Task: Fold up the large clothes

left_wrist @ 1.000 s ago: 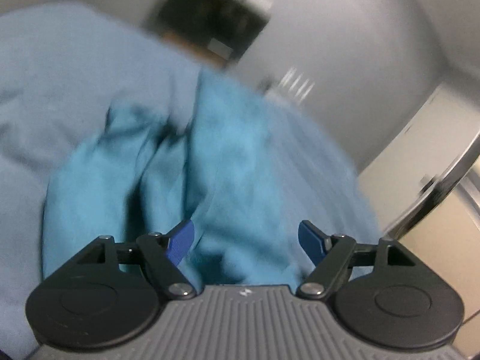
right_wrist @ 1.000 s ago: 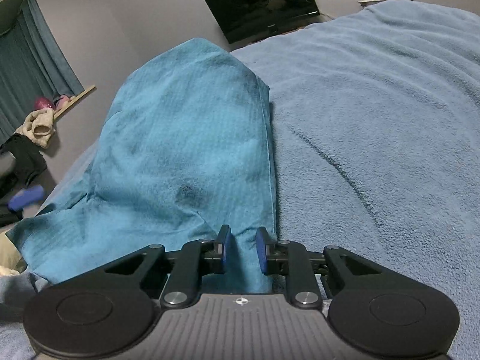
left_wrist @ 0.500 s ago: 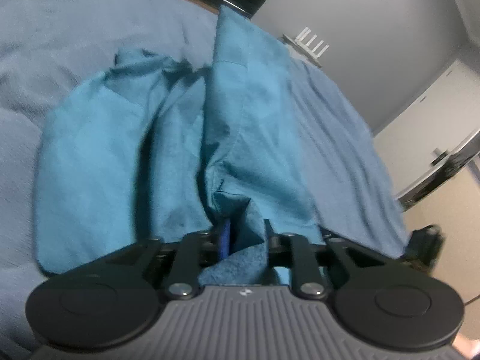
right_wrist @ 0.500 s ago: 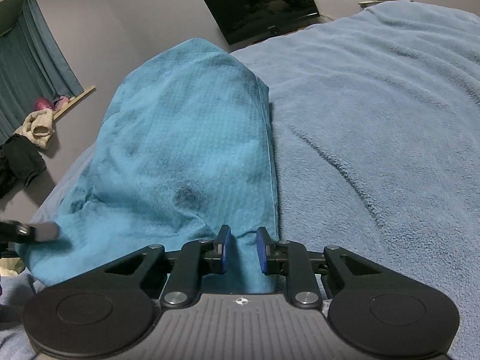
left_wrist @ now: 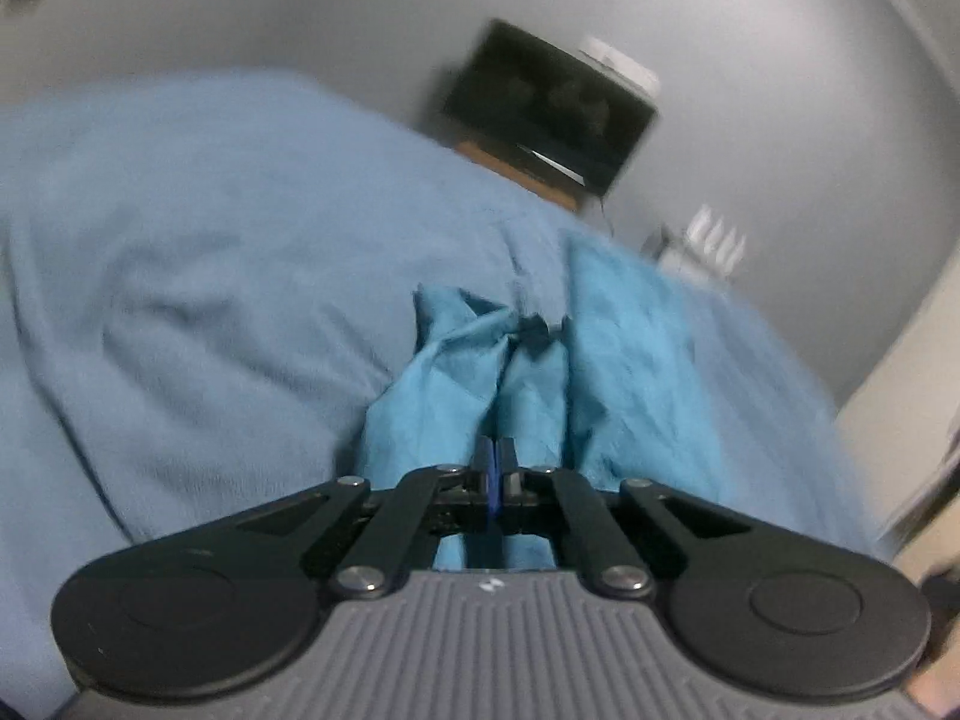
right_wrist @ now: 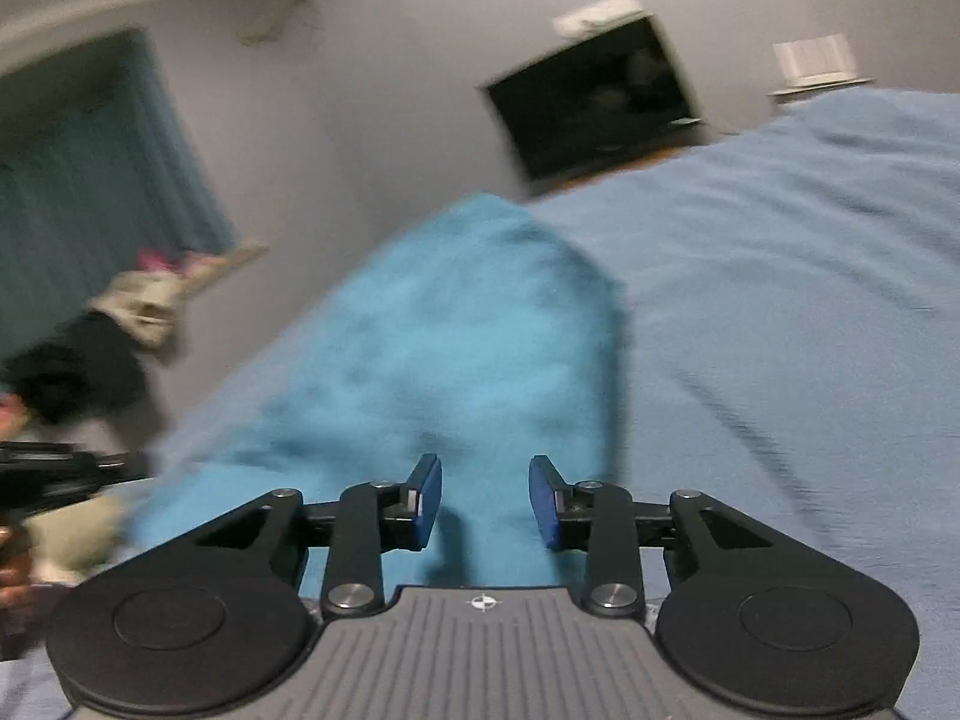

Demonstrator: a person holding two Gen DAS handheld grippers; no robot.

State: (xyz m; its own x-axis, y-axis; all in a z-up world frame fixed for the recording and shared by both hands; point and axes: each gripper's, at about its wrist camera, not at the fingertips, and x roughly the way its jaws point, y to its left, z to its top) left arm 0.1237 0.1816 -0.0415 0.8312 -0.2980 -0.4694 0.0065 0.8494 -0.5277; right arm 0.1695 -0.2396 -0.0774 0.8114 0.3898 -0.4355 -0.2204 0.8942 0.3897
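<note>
The left tool (left_wrist: 493, 461) is clenched fully, its blue pads pressed flat together, with the teal garment (left_wrist: 540, 396) bunched just ahead of and under them. No cloth shows between the pads, so whether it grips a thin fold cannot be told. The right tool (right_wrist: 485, 501) has just been opening; its pads stand apart with the garment (right_wrist: 456, 348) lying between and below them, not pinched.

The garment lies on a bed with a pale blue fleecy blanket (left_wrist: 198, 276), stretching from the near edge toward the far side, creased into ridges in the left view and humped smooth in the right.

Risks, as a judgement: if the left tool closed on nothing, pulling would leave the cloth behind and the fold would fail. If it caught the blanket along with the cloth, the bedding would drag up with it. With the right tool released, that side is loose and may slide or crumple when the other end is tugged, leaving a skewed fold. Both views are blurred.

Beyond the bed stands a grey wall with a dark screen (right_wrist: 594, 96). In the right view, a teal curtain (right_wrist: 90, 168) hangs at far left, above heaped clothes (right_wrist: 120, 324)
</note>
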